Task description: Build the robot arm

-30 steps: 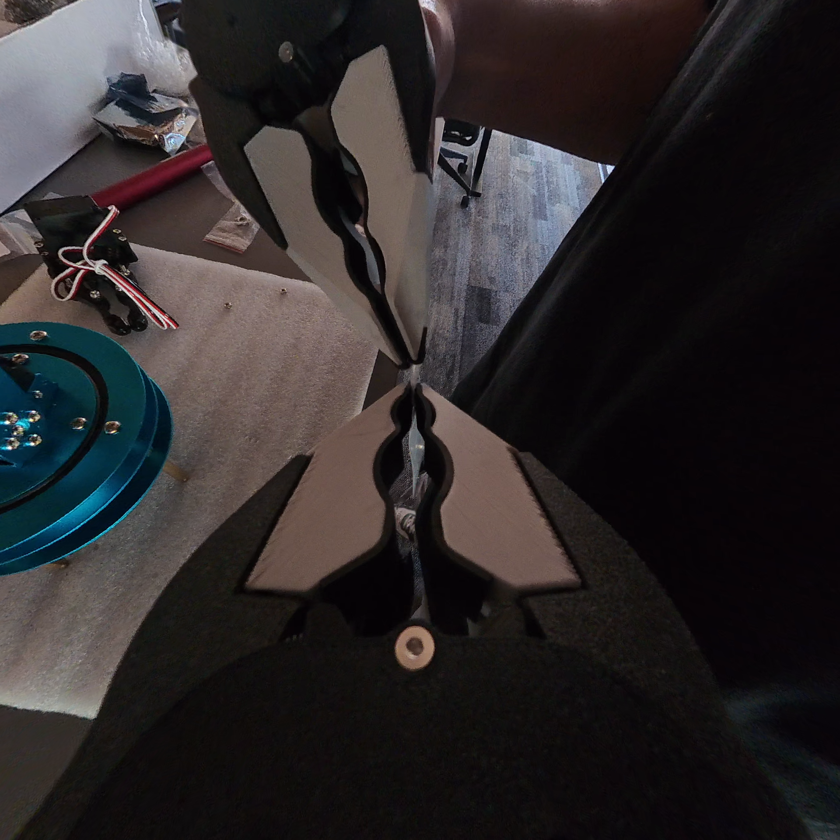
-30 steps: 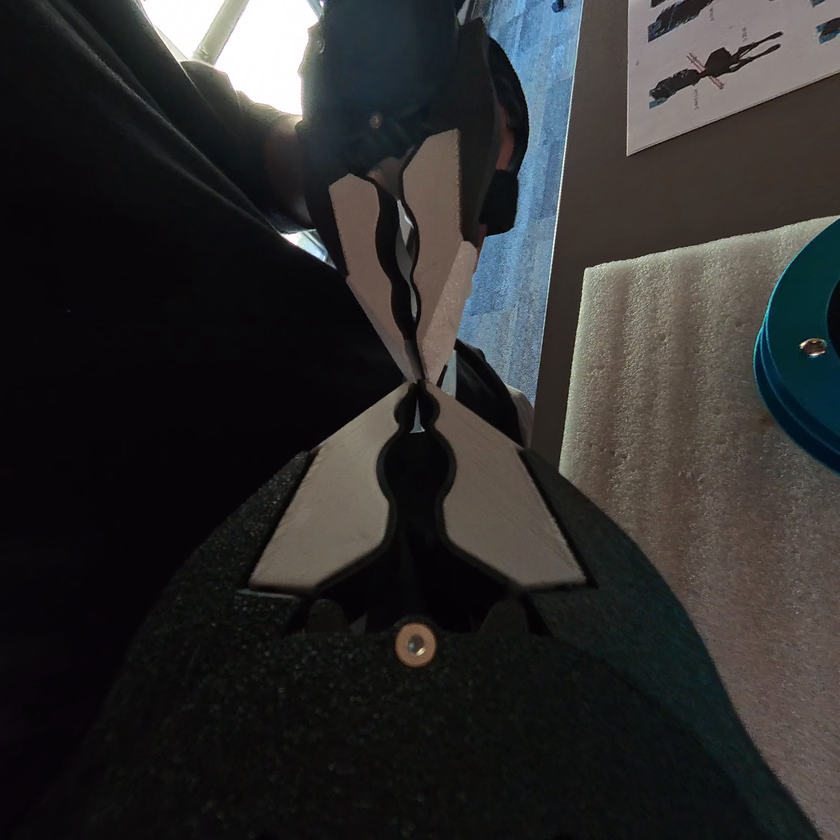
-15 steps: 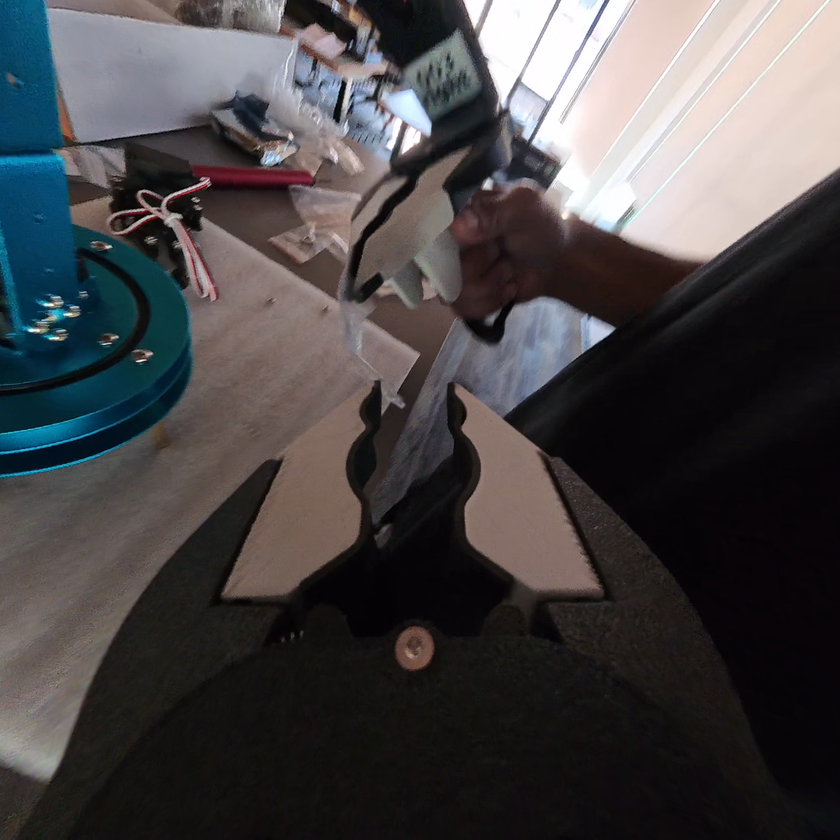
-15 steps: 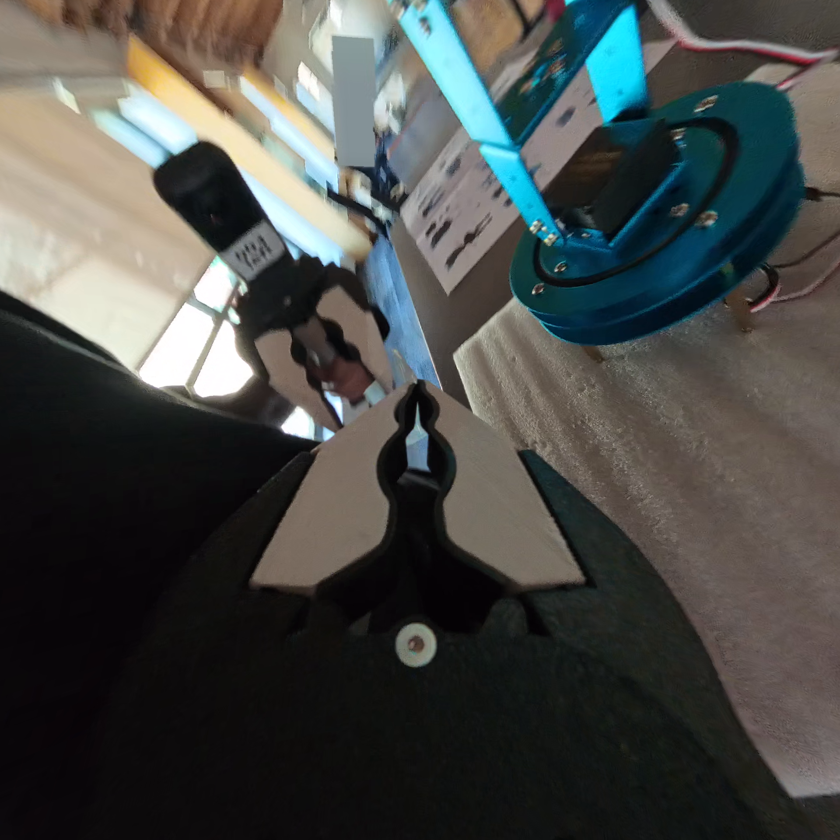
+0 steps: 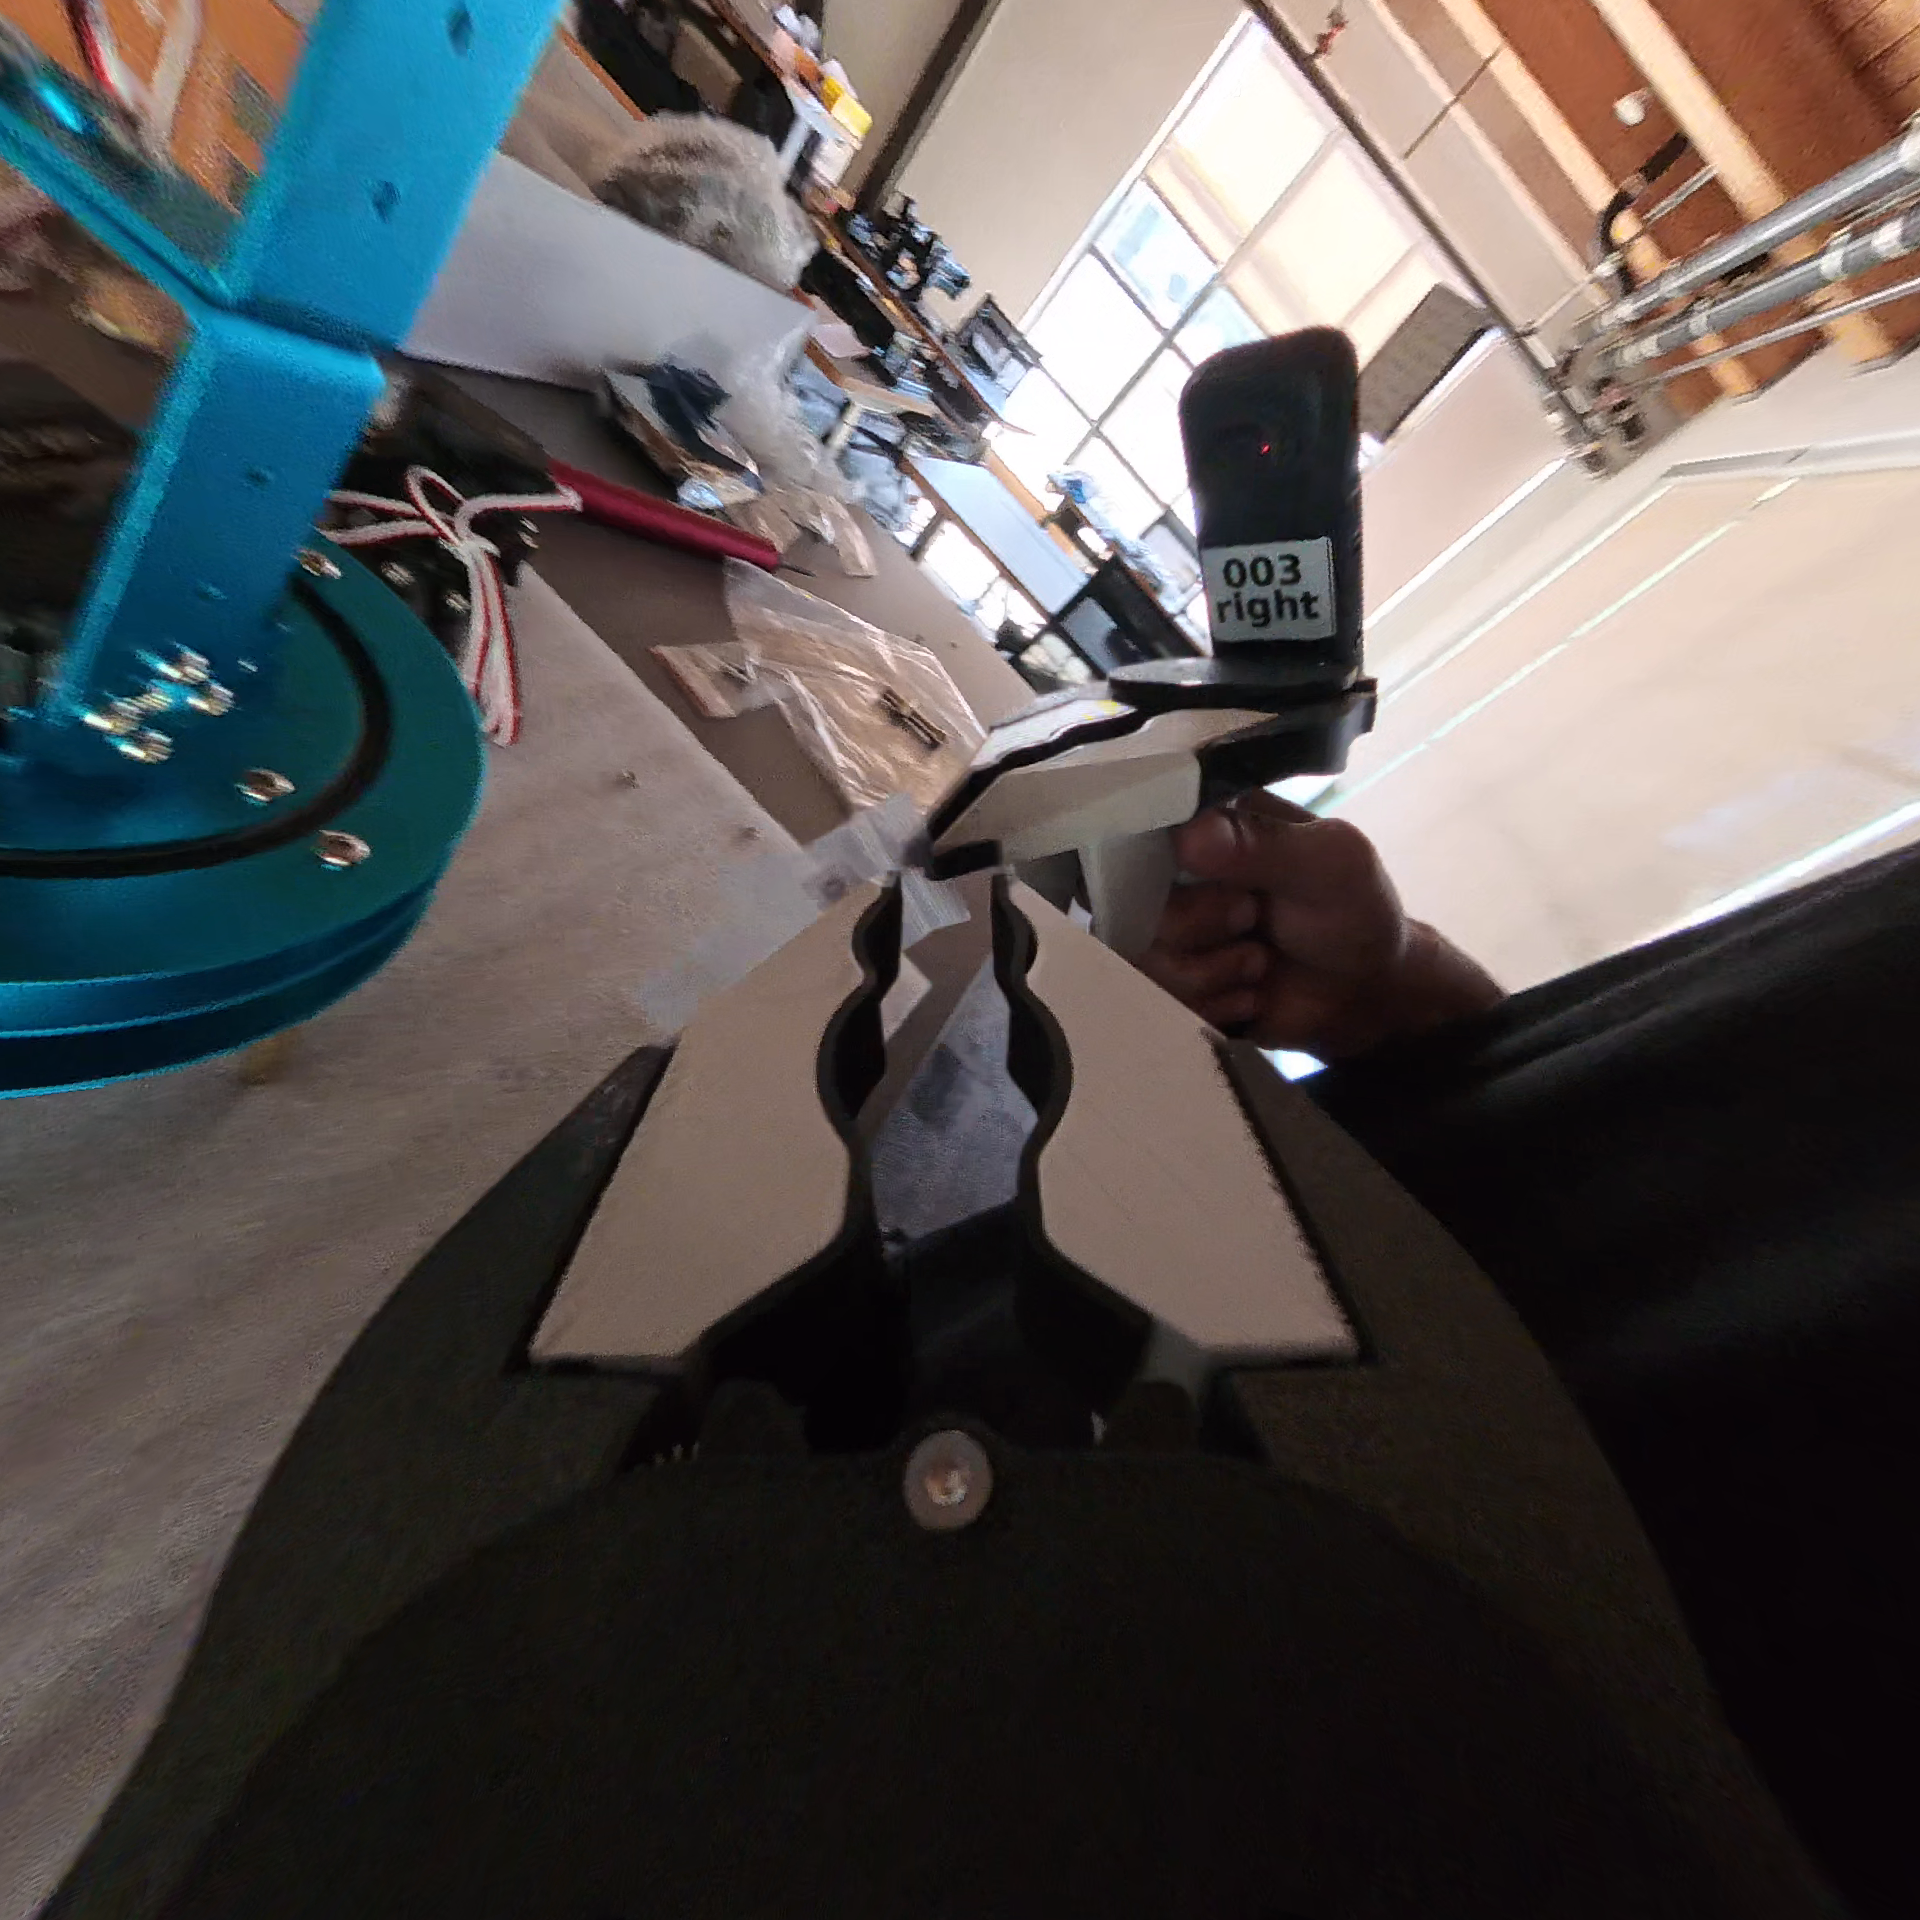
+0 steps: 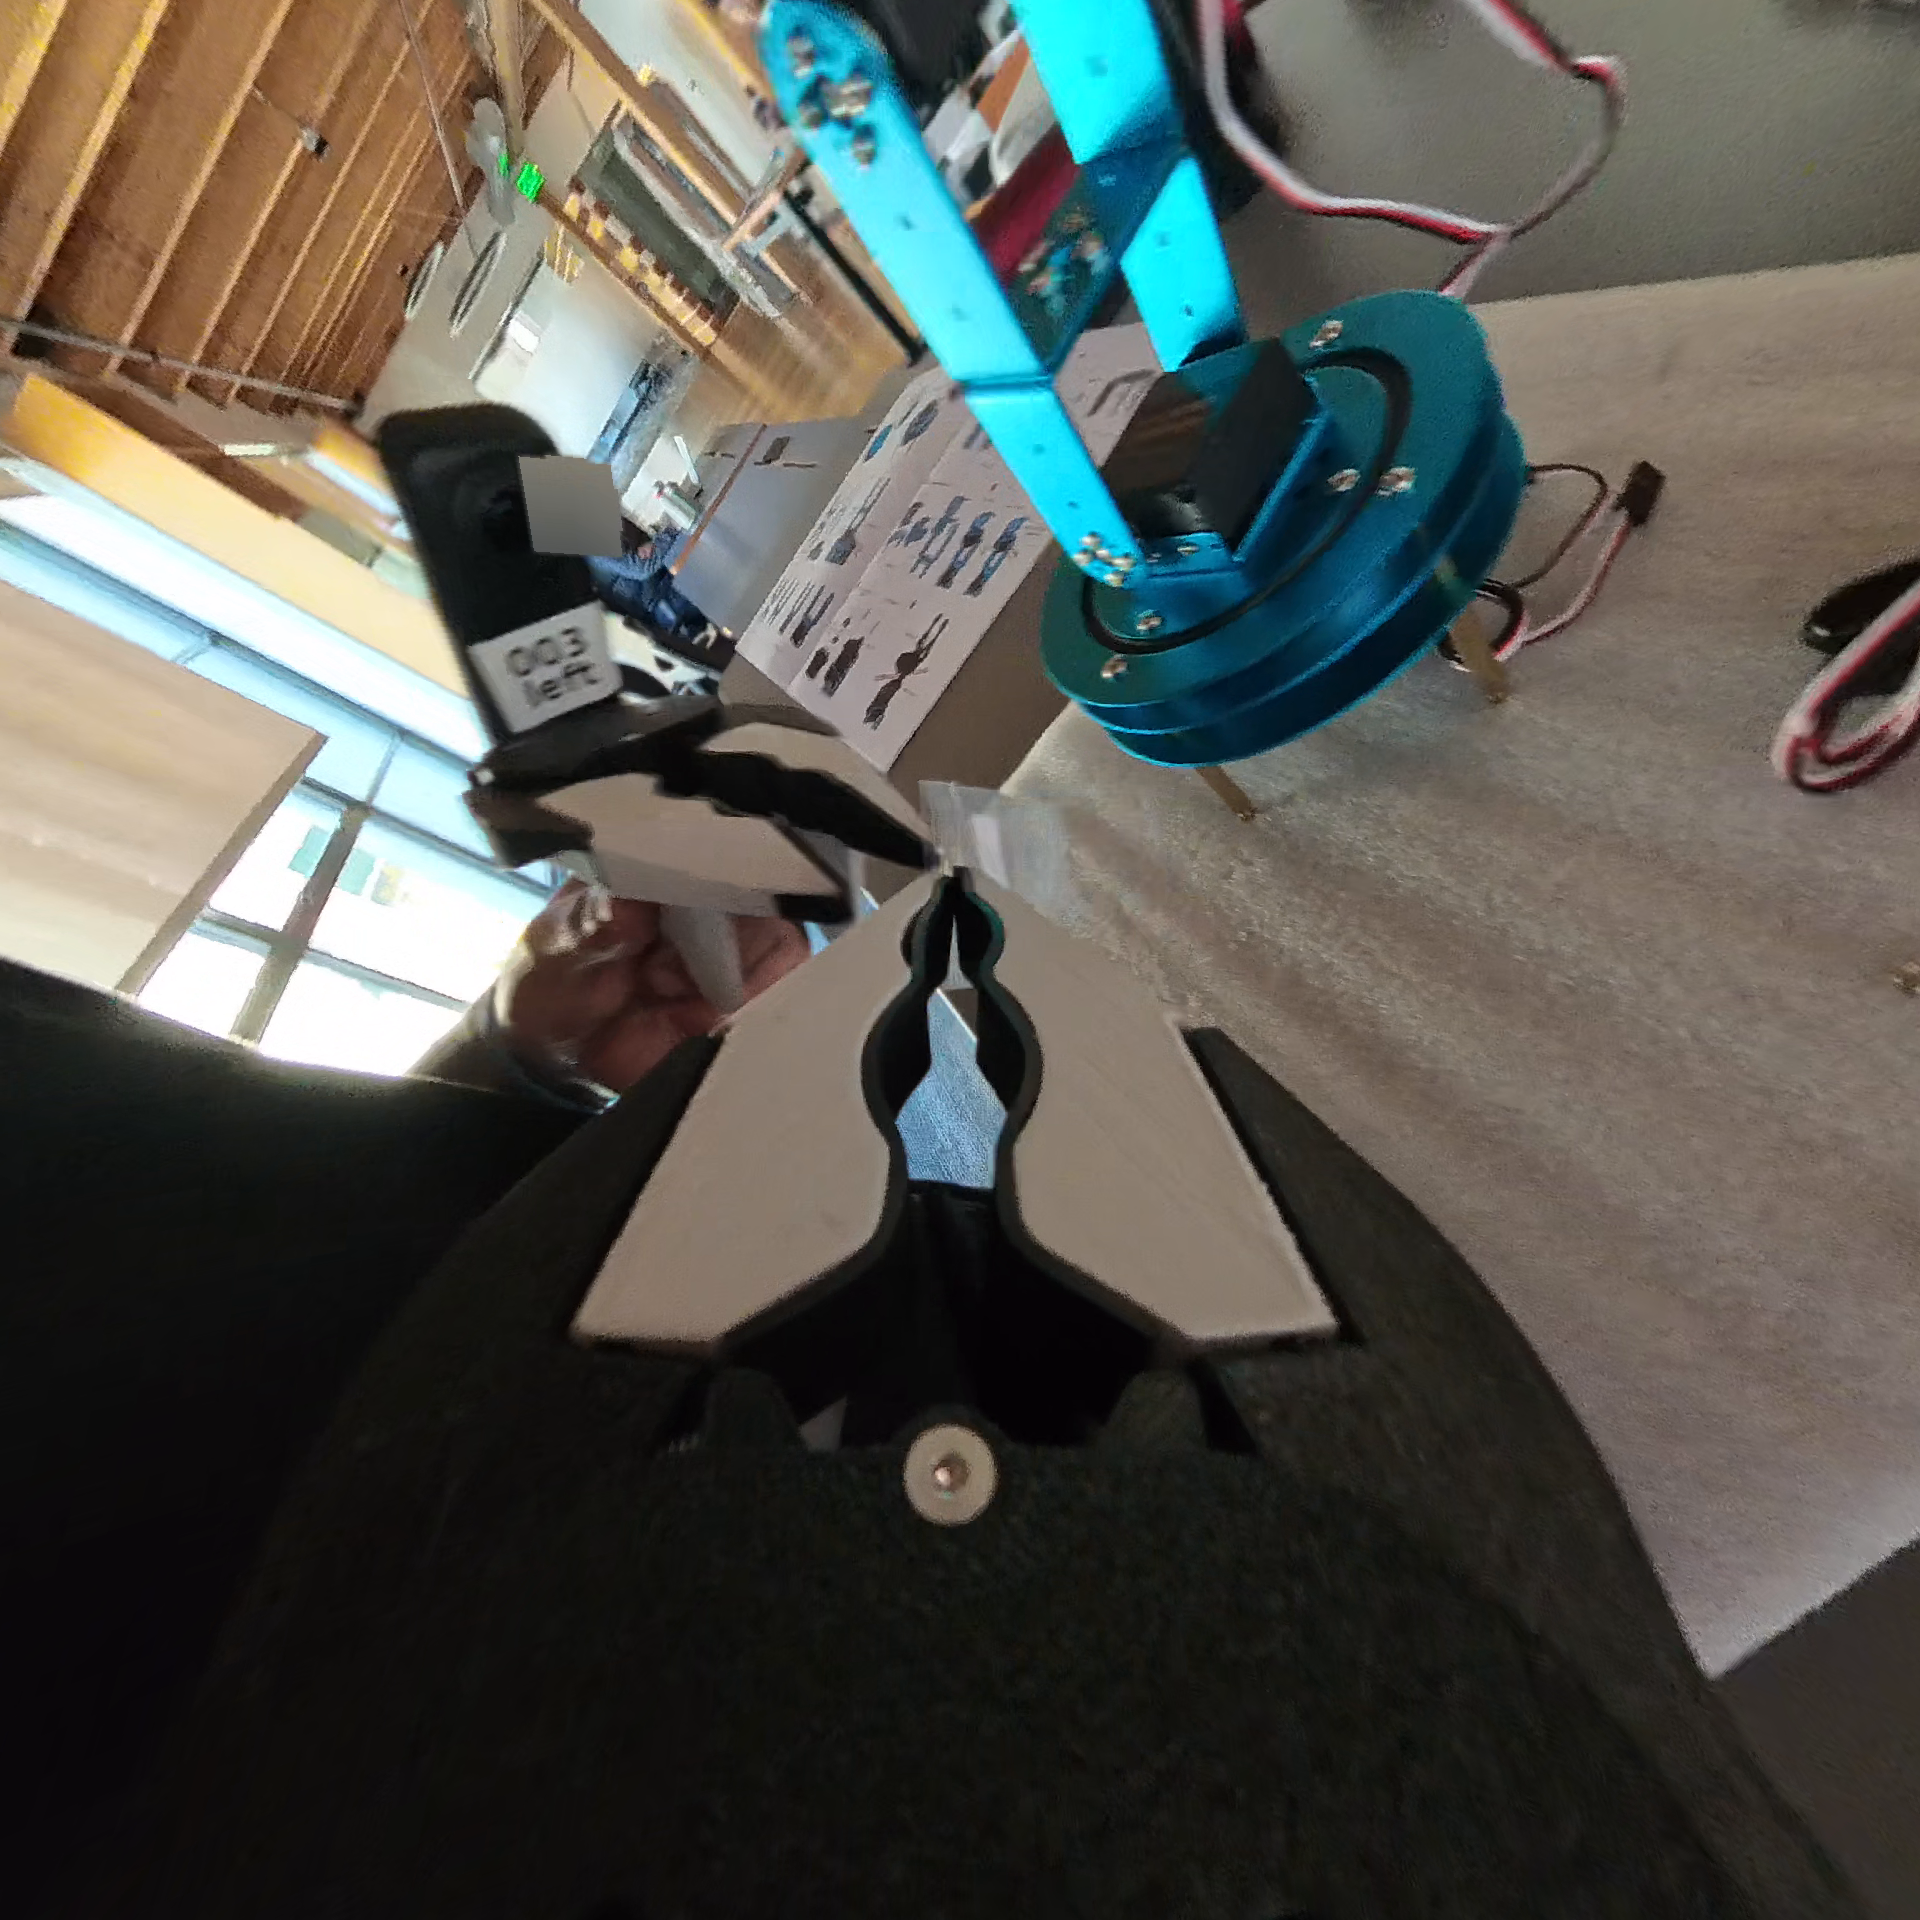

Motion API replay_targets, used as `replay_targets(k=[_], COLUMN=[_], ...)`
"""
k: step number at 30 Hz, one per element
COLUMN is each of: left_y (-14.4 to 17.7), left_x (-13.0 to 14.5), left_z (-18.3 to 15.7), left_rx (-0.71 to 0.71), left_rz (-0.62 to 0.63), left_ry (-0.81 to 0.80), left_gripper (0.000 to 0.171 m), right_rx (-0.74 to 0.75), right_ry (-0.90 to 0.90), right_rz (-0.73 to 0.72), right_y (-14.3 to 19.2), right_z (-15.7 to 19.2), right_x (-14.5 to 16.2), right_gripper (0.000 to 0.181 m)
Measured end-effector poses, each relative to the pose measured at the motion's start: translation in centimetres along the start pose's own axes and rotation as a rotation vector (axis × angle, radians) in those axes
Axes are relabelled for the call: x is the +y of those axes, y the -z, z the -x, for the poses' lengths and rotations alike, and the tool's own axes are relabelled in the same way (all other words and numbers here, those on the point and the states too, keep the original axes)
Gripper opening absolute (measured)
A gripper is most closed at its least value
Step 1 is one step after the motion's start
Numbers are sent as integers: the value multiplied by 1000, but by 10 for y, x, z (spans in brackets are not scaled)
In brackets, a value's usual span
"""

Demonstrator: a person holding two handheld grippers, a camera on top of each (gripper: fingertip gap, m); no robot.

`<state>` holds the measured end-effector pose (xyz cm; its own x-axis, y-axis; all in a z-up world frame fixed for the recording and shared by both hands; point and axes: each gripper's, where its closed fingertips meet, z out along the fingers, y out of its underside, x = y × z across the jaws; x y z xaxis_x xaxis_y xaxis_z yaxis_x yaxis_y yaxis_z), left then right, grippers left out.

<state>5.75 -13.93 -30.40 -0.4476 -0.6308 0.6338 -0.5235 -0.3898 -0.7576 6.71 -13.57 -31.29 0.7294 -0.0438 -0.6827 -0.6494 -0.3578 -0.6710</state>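
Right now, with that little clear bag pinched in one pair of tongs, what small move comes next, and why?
Probably lower the right tongs toward the white foam mat: they are shut on the small clear bag, which hangs in mid-air, while the left tongs stand open, gripping nothing.

Workshop: cluttered benches (image 5: 727, 343), ceiling pipes (image 5: 1745, 239).

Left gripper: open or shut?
Open. The left gripper shows a clear gap between its fingers; the small clear plastic bag sits beyond them.
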Motion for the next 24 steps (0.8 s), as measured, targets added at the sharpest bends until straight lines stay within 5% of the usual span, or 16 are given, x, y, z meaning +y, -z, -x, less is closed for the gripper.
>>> replay_targets(k=[11, 24], left_y=[4, 8], left_x=[-16, -18], left_z=[-20, -22], left_rx=[360, 403], left_rz=[-129, -136], left_ry=[290, 331], left_gripper=[12, 8], right_rx=[-215, -262], right_ry=[-67, -31], right_rz=[-16, 7], right_y=[6, 4], right_z=[32, 36], right_x=[-9, -8], right_gripper=[0, 0])
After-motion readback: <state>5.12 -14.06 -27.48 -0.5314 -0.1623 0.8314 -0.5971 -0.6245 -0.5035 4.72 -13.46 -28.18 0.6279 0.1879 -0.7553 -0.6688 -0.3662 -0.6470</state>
